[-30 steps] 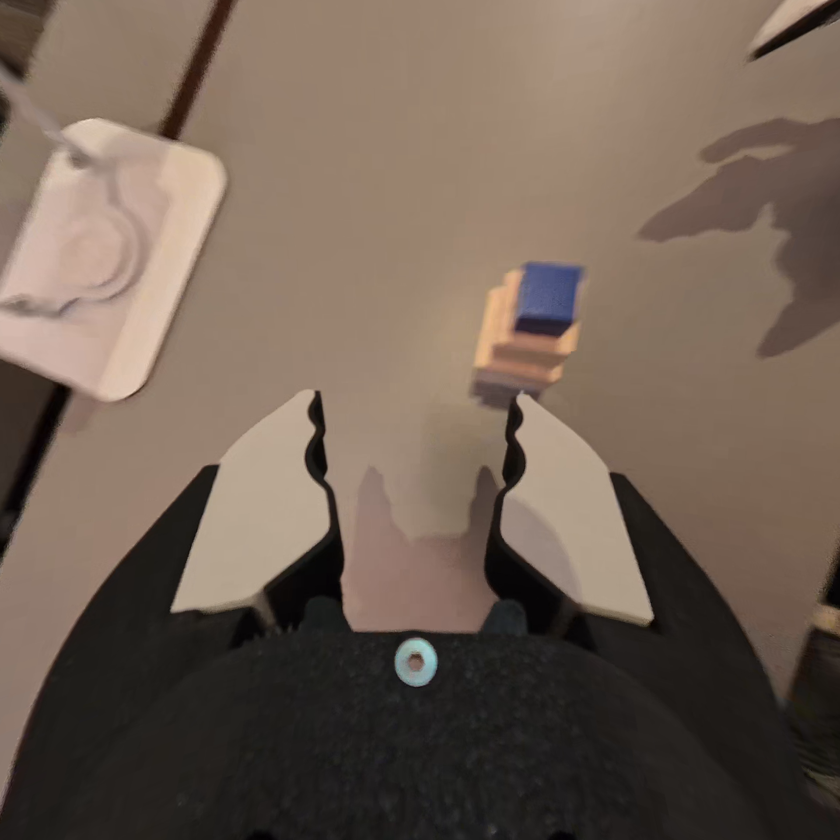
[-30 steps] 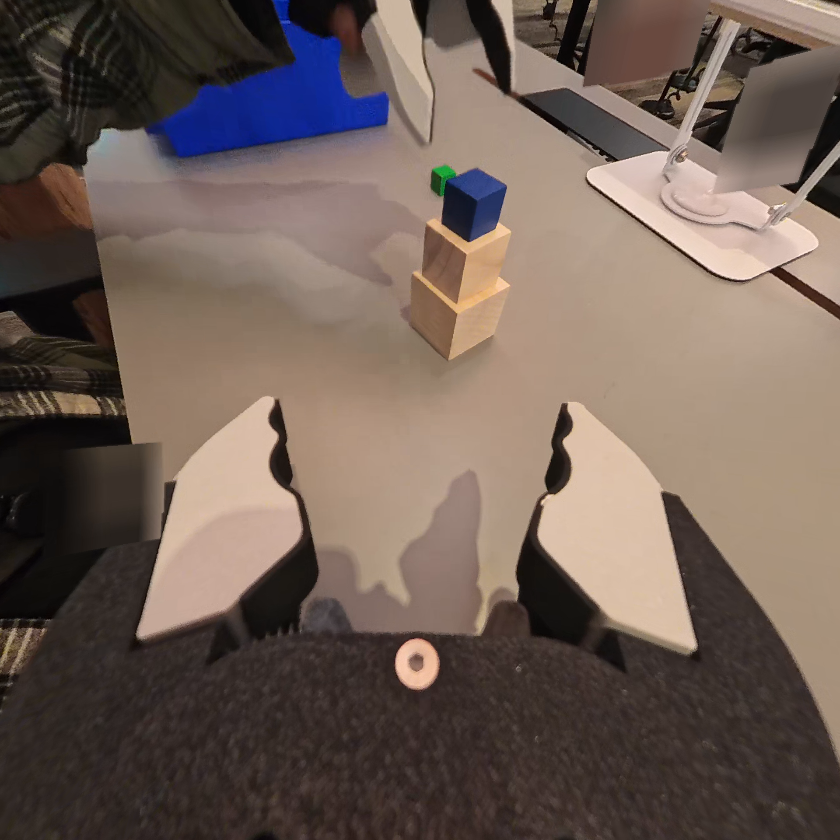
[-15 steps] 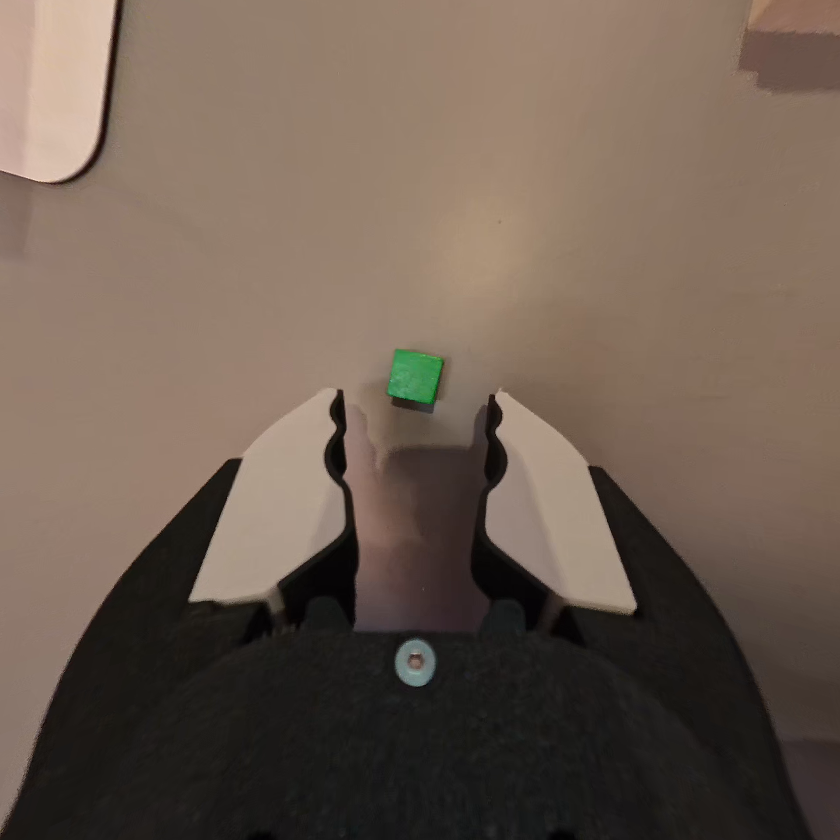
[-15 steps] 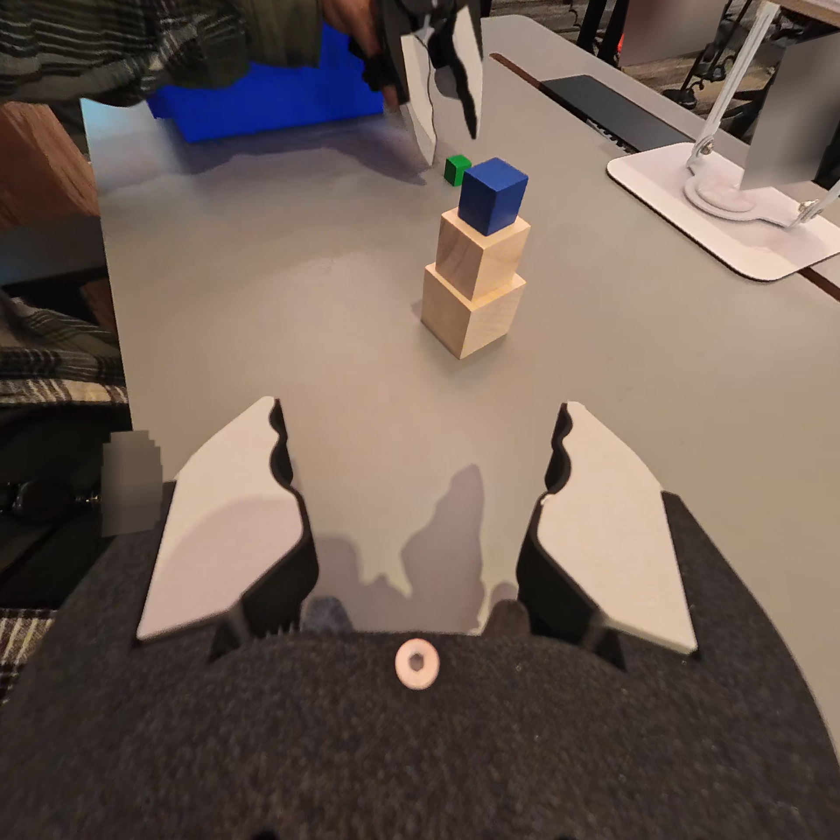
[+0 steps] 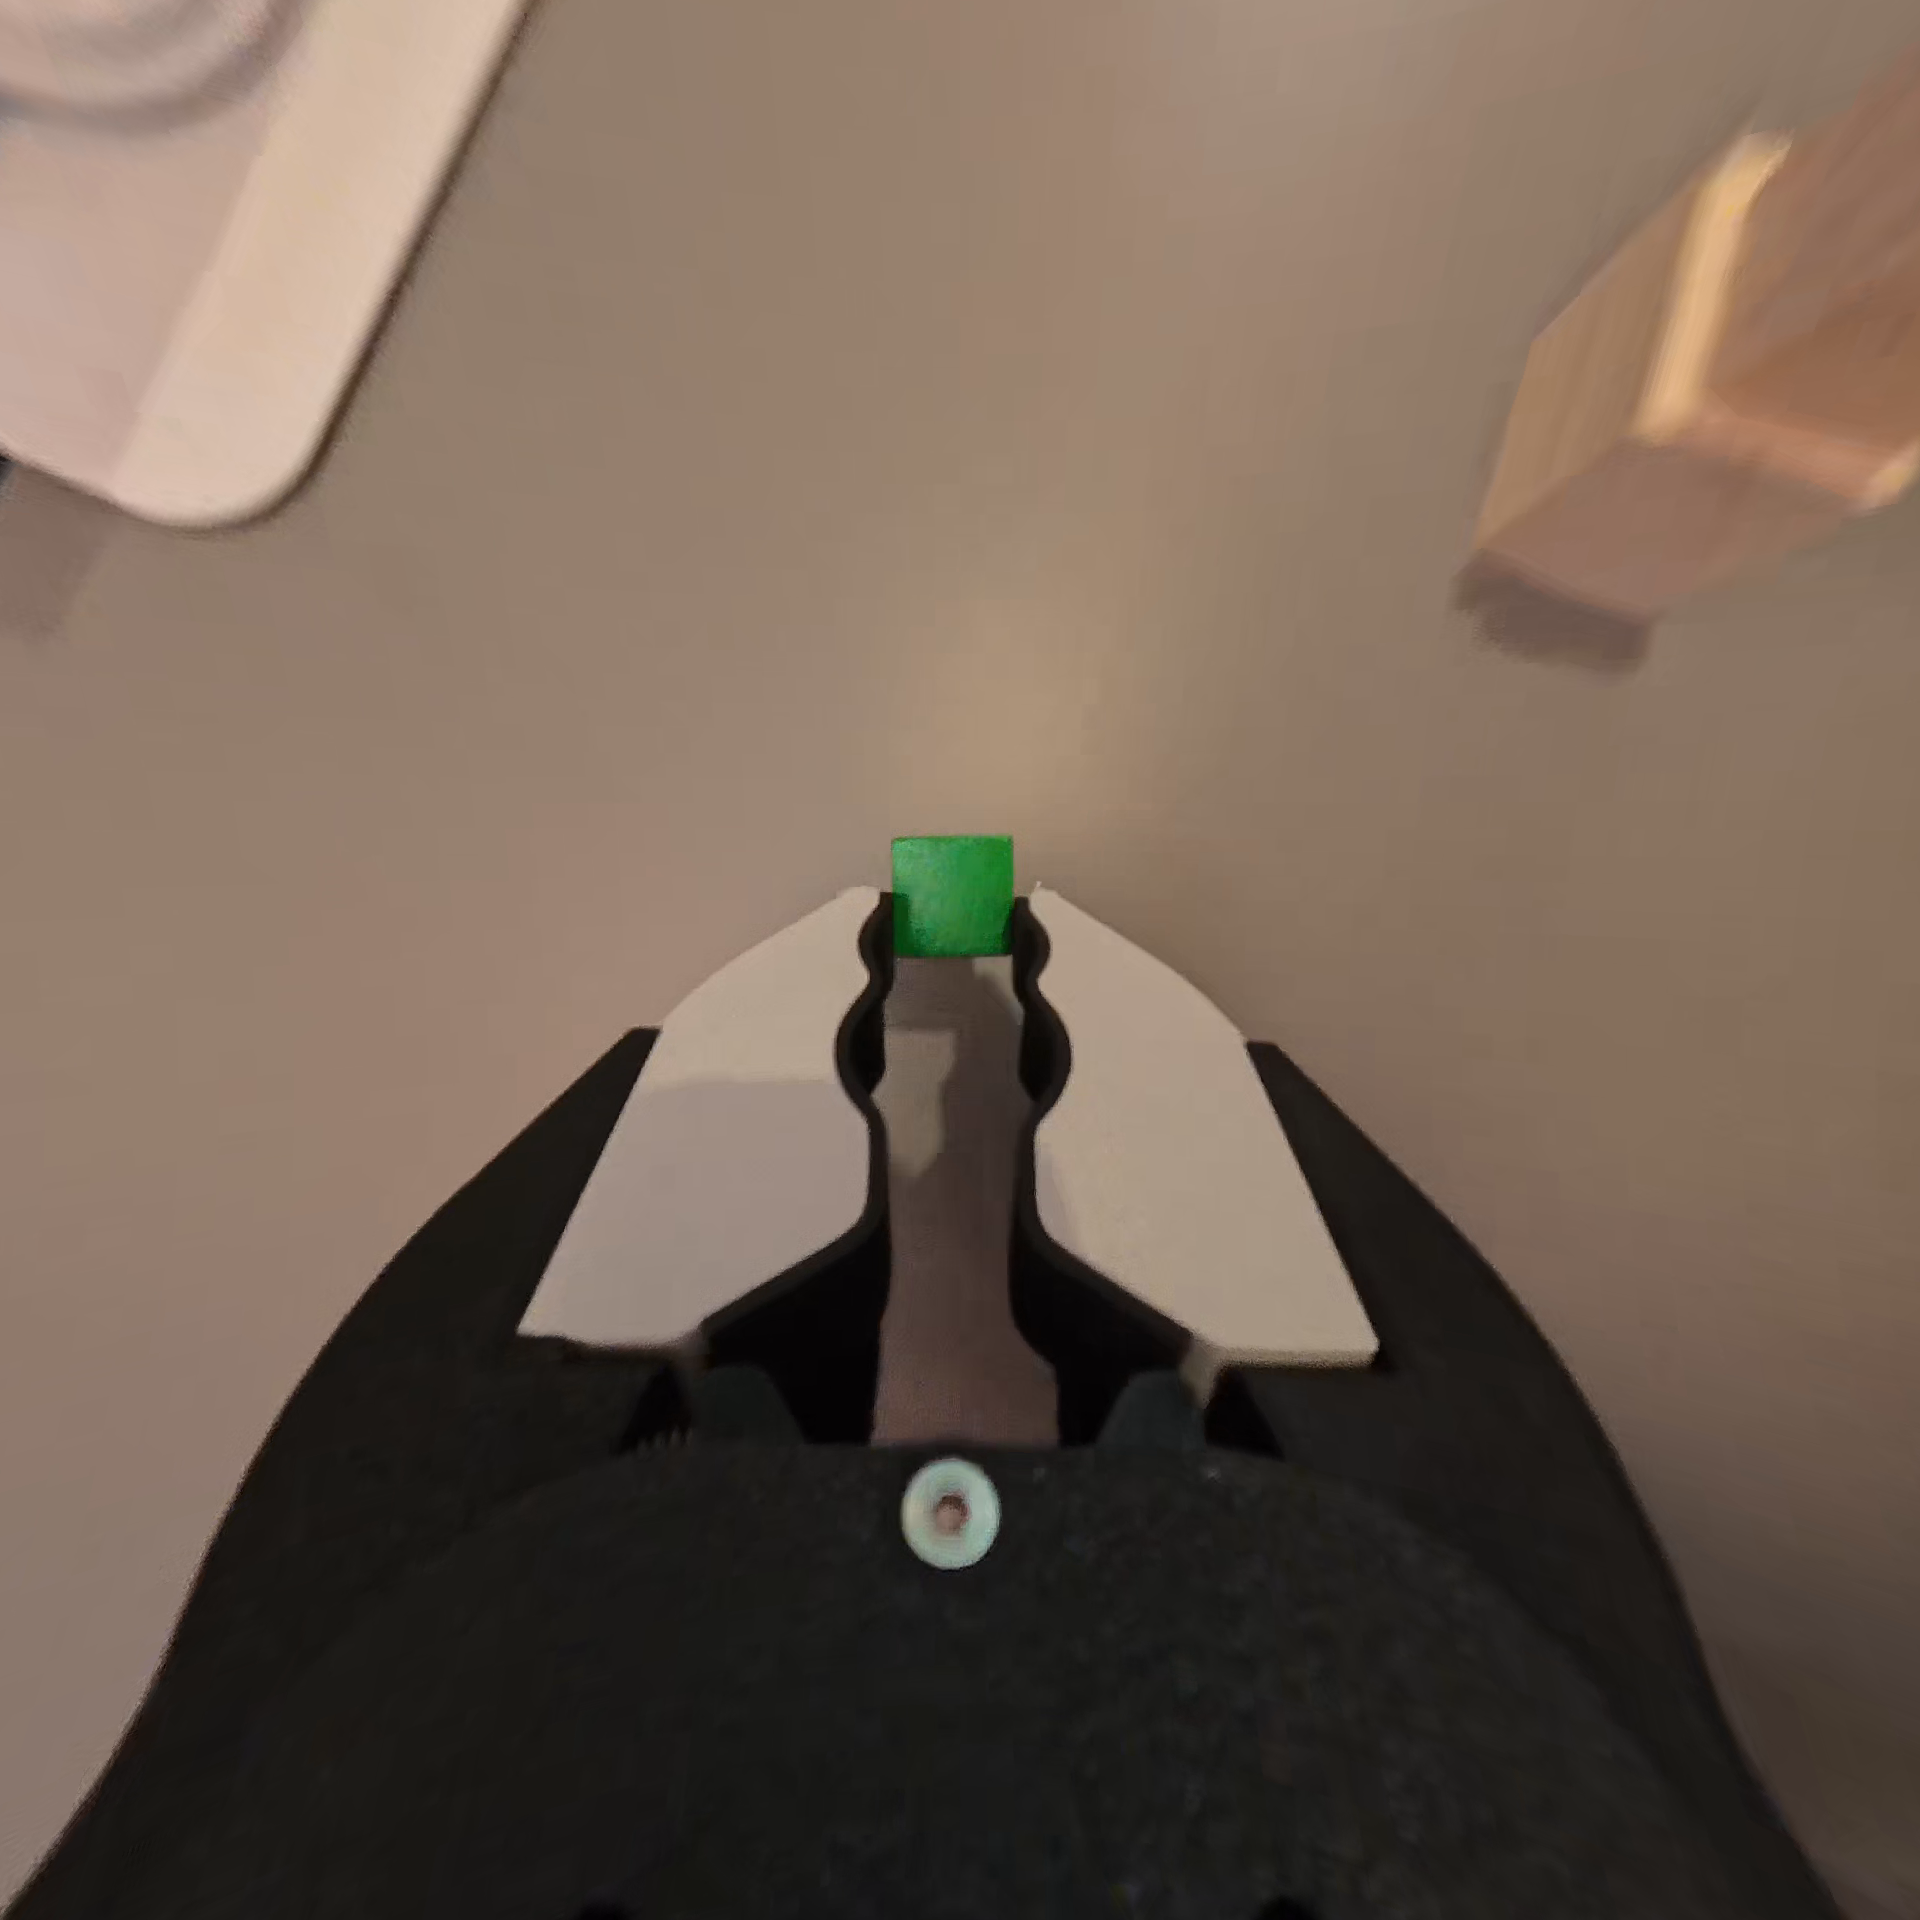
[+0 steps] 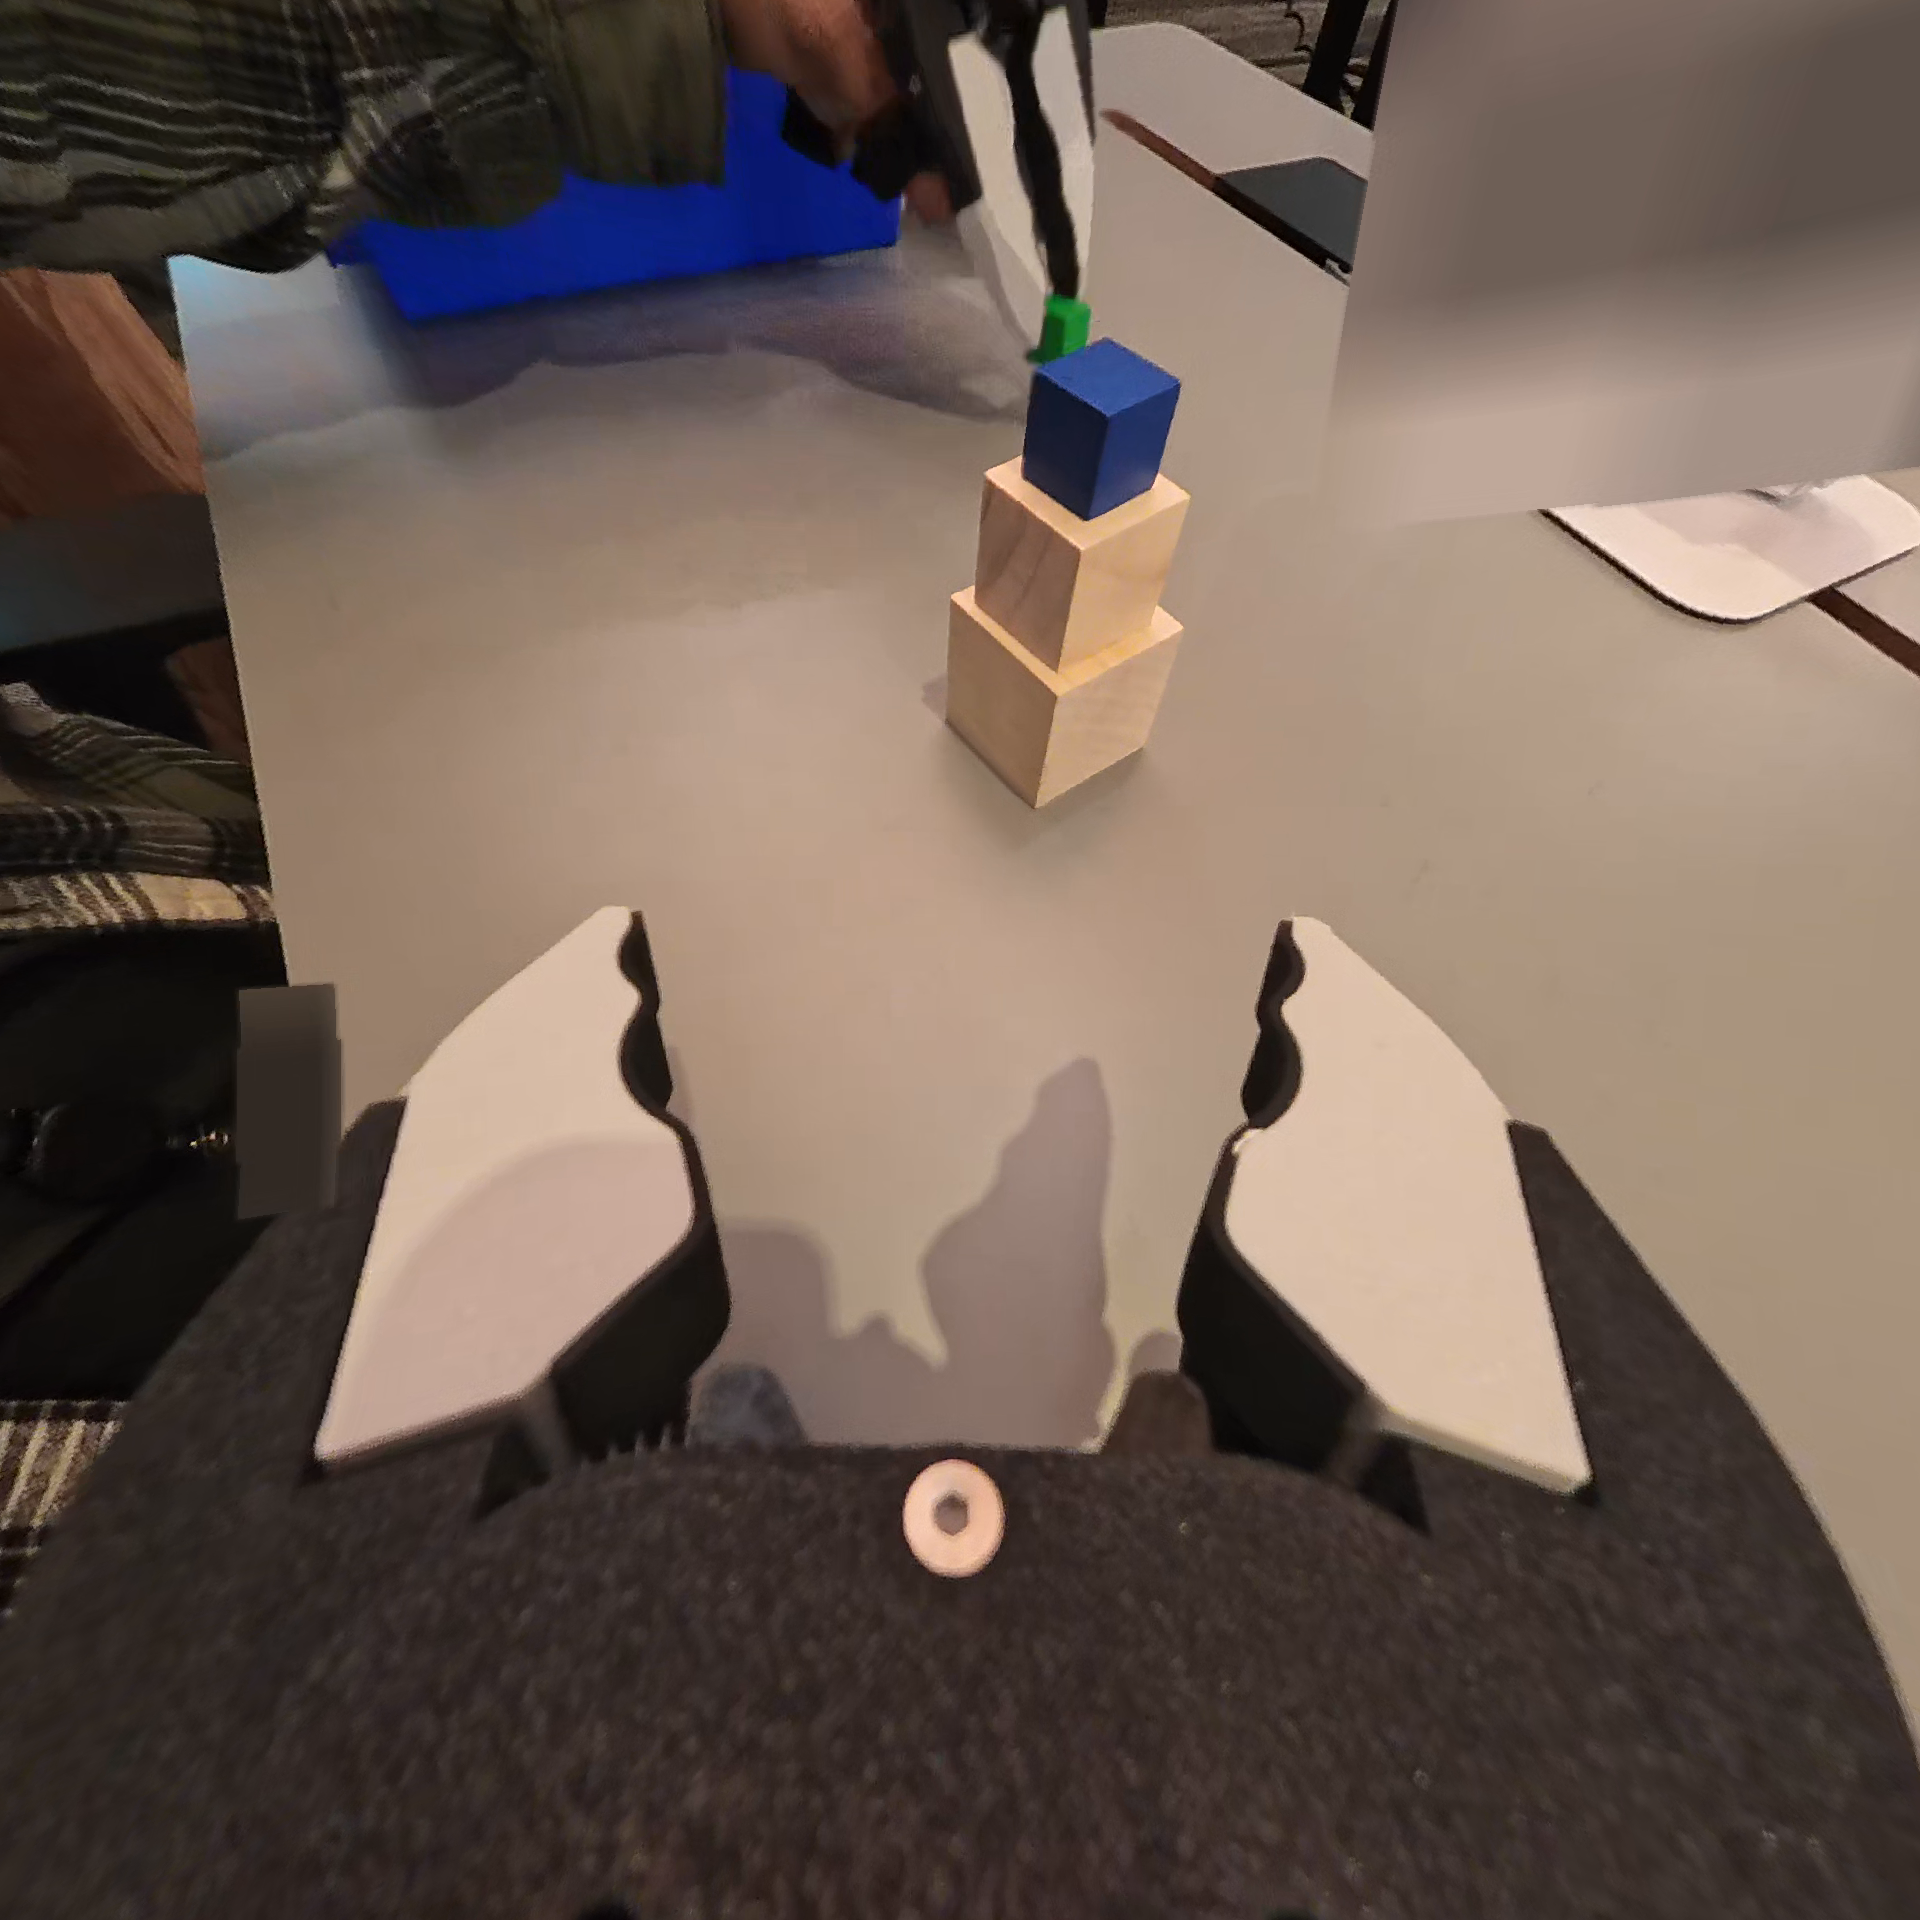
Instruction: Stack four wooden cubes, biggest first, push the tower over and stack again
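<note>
From over the left gripper (image 5: 952,914), its two white fingers are pinched tight on the small green cube (image 5: 952,896), which sits right at the fingertips above the grey table (image 5: 727,623). A blurred edge of the wooden stack (image 5: 1662,436) shows at the upper right, and a white lamp base (image 5: 208,260) at the upper left; the blue cube does not appear here.

The right wrist view takes in the whole tower: the big wooden cube (image 6: 1065,701) on the table (image 6: 623,727), the smaller wooden cube (image 6: 1081,566) on it, and the blue cube (image 6: 1099,438) on top. Just behind the tower, the green cube (image 6: 1064,324) hangs in the tip of the left gripper (image 6: 1055,286), held by a hand (image 6: 821,52) in a plaid sleeve, with a blue bin (image 6: 623,239) beyond. The right gripper (image 6: 956,956) hovers near the table with its fingers spread wide and nothing between them.

Half a second ago the green cube lay on the table just ahead of the left gripper's parted fingers; now they have closed on it.
</note>
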Tool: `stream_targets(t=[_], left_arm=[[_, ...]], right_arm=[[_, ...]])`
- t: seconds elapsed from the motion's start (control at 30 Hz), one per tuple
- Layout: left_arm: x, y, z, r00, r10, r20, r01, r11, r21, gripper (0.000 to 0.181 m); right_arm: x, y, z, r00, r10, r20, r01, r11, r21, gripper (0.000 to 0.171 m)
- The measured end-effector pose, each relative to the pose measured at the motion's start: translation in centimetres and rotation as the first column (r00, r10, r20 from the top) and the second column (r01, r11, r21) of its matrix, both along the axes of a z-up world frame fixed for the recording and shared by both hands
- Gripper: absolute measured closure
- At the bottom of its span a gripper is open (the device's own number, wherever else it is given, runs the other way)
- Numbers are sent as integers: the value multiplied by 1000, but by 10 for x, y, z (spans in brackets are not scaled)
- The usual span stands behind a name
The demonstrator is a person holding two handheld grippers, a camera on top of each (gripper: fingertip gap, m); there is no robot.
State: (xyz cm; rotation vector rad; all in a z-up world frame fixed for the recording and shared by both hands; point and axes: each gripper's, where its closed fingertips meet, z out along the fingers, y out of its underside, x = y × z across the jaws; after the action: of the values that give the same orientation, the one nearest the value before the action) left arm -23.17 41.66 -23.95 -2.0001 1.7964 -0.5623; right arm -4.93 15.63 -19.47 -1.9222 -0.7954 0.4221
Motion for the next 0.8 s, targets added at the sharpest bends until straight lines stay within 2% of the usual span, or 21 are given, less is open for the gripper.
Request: stream_targets(t=[0.13, 0.27, 0.43, 0.8], left_arm=[[46, -48, 66, 986, 11, 168, -3, 999, -51, 160], [81, -102, 99, 988, -23, 151, 31, 998, -53, 160], [106, -139, 108, 992, -72, 105, 78, 995, -55, 160], [115, -141, 90, 996, -87, -29, 87, 996, 20, 160]], right_arm=[[2, 0, 1, 1000, -10, -5, 10, 1000, -3, 63], [1, -1, 0, 1000, -10, -2, 10, 1000, -7, 63], [0, -3, 2, 1000, -8, 9, 8, 1000, -4, 63], [-1, -6, 8, 1000, 1, 3, -1, 1000, 8, 64]])
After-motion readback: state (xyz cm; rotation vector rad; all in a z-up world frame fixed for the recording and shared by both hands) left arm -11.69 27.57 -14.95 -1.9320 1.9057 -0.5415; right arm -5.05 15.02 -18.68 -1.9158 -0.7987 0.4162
